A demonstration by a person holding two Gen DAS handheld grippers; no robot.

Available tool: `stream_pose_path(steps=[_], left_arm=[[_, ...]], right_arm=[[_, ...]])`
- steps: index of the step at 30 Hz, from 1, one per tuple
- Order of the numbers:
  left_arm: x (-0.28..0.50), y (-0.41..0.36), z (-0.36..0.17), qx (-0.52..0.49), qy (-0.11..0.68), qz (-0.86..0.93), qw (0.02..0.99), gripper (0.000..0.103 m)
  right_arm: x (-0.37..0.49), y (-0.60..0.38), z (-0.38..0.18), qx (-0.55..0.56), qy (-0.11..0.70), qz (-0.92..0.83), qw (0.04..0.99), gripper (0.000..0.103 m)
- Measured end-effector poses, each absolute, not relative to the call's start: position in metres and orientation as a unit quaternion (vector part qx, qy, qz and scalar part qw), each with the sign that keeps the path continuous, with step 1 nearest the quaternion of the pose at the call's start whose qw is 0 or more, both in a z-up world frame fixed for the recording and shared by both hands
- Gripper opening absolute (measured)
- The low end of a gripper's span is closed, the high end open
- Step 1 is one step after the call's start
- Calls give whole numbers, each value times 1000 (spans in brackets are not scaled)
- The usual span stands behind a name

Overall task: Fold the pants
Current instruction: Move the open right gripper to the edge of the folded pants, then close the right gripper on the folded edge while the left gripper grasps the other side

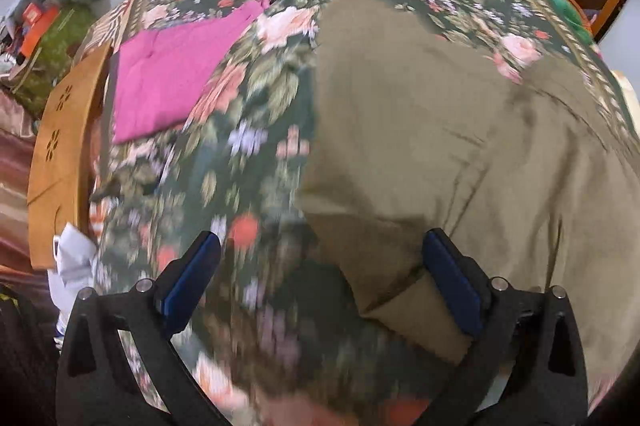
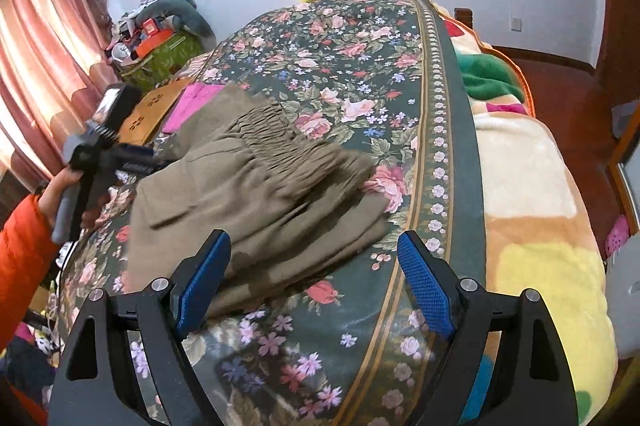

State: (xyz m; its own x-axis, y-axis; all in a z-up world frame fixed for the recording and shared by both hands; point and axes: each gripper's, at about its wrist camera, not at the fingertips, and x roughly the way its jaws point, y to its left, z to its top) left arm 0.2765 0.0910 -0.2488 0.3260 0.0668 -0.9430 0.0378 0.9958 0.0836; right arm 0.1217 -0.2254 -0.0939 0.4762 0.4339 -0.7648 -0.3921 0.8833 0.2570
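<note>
Olive-brown pants [image 2: 260,186] lie folded on the floral bedspread [image 2: 340,66], their gathered elastic waistband [image 2: 280,130] toward the far side. My right gripper [image 2: 314,236] hangs open just above the near edge of the pants, nothing between its blue pads. A hand in an orange sleeve [image 2: 24,246] holds my left gripper [image 2: 132,162] at the left edge of the pants. In the left wrist view the left gripper [image 1: 320,236] points steeply down and is open. Its right finger is over the pants [image 1: 440,126] and its left finger over the bedspread [image 1: 224,154]. That view is motion-blurred.
A folded pink cloth [image 1: 172,78] lies left of the pants near a wooden board [image 1: 60,154] at the bed's edge. A multicoloured fleece blanket [image 2: 540,186] covers the bed's right side. Clutter [image 2: 160,38] is piled in the far left corner beside pink curtains [image 2: 40,66].
</note>
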Motion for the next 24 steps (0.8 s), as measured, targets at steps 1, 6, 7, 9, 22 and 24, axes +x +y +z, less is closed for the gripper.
stream_pose_path(steps=[1,6,7,9,22,24], left_arm=[[267,93,-246,37,578,8,815,103],[225,96,-236,-6,571,1,821,103],[220,94,-234,-7,569,1,823,103],[206,89,-230,-9,560,-1,828,103],[168,102,-218,-5,514,47,857,81],[162,107,-218,3,511,62,857,75]], right_arm=[[121,-224,-94,23,452,242,858,83],[119,-213,-99,14,455,249,855,83],[119,-212,-101,13,455,250,854,83],[121,-209,-105,11,457,251,853,83],[141,-215,-126,21,480,251,841,42],[138,-216,-128,16,482,253,838,40]])
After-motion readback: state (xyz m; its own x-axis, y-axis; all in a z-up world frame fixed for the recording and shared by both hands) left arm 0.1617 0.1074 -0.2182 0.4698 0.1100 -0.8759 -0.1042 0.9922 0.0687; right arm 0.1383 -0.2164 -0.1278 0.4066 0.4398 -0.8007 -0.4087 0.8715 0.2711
